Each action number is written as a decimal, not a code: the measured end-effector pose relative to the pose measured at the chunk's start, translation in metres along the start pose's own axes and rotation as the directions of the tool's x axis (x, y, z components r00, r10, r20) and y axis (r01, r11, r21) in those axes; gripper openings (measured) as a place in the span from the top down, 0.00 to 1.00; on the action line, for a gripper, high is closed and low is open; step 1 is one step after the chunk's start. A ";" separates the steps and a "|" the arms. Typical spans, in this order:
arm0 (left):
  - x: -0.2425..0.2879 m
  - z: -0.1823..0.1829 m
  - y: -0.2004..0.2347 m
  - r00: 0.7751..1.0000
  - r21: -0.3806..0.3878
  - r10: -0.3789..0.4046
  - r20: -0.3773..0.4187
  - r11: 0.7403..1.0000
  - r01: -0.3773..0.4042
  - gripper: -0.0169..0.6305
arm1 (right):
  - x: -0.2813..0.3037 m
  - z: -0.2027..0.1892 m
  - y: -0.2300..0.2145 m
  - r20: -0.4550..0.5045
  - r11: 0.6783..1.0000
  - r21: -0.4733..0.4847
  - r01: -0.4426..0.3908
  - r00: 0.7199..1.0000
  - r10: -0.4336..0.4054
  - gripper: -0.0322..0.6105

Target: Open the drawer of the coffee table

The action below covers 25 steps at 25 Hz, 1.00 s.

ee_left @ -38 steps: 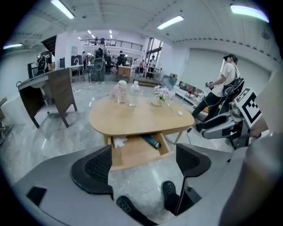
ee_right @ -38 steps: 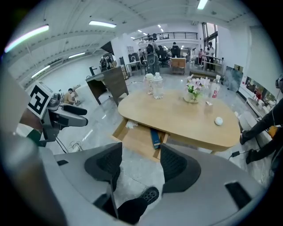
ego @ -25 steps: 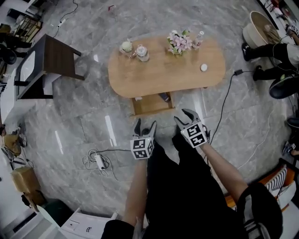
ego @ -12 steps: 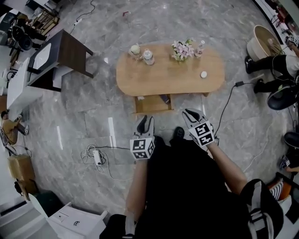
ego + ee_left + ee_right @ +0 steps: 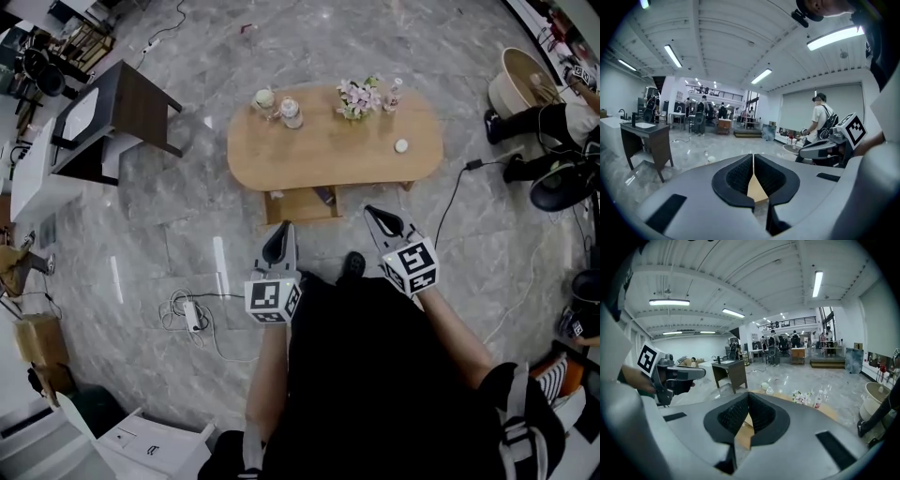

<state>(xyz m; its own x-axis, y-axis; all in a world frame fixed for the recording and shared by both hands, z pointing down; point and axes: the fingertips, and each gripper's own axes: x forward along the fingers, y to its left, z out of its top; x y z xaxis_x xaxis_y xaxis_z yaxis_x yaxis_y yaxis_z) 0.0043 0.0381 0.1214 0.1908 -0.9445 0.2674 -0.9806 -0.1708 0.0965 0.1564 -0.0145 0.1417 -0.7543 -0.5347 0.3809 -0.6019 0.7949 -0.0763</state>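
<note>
The oval wooden coffee table (image 5: 328, 155) stands ahead of me on the marble floor. Its drawer (image 5: 300, 204) juts out of the near side, with a small dark thing (image 5: 324, 196) lying in it. My left gripper (image 5: 279, 232) hangs in the air in front of the drawer, clear of it. The jaws of this gripper (image 5: 753, 161) have just been closing and now meet with nothing between them. My right gripper (image 5: 378, 216) is raised beside it, off the table's near right. That gripper (image 5: 748, 401) has likewise just closed and is shut and empty.
On the tabletop are flowers (image 5: 354, 94), two jars (image 5: 264, 98), a bottle (image 5: 394, 92) and a small white disc (image 5: 401, 145). A dark desk (image 5: 122, 117) stands at the left, and a power strip (image 5: 194, 317) lies by my feet. At the right are a black cable (image 5: 459, 202), a basin (image 5: 525, 80) and a person's legs (image 5: 534, 112).
Both grippers have risen away from the drawer and their jaws have gone from wide apart to shut. The drawer stays pulled out.
</note>
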 end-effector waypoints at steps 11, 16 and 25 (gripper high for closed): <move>-0.024 0.049 0.010 0.999 0.019 -0.012 0.039 1.000 0.011 0.95 | -0.032 0.061 0.008 0.117 0.996 0.051 -0.070 0.991 0.063 0.93; -0.035 0.063 0.018 0.999 0.010 0.001 0.049 1.000 -0.001 0.95 | -0.046 0.076 0.001 0.146 0.996 0.057 -0.061 0.988 0.053 0.93; -0.039 0.085 0.016 0.998 0.018 -0.008 0.061 1.000 0.006 0.95 | -0.049 0.093 0.001 0.168 0.998 0.007 -0.058 0.984 0.056 0.93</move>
<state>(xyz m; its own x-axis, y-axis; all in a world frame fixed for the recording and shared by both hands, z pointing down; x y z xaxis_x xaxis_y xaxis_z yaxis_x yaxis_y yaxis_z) -0.0228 0.0480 0.0307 0.1951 -0.9585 0.2079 -0.9800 -0.1819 0.0812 0.1678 -0.0142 0.0371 -0.8203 -0.5296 0.2158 -0.5587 0.8228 -0.1045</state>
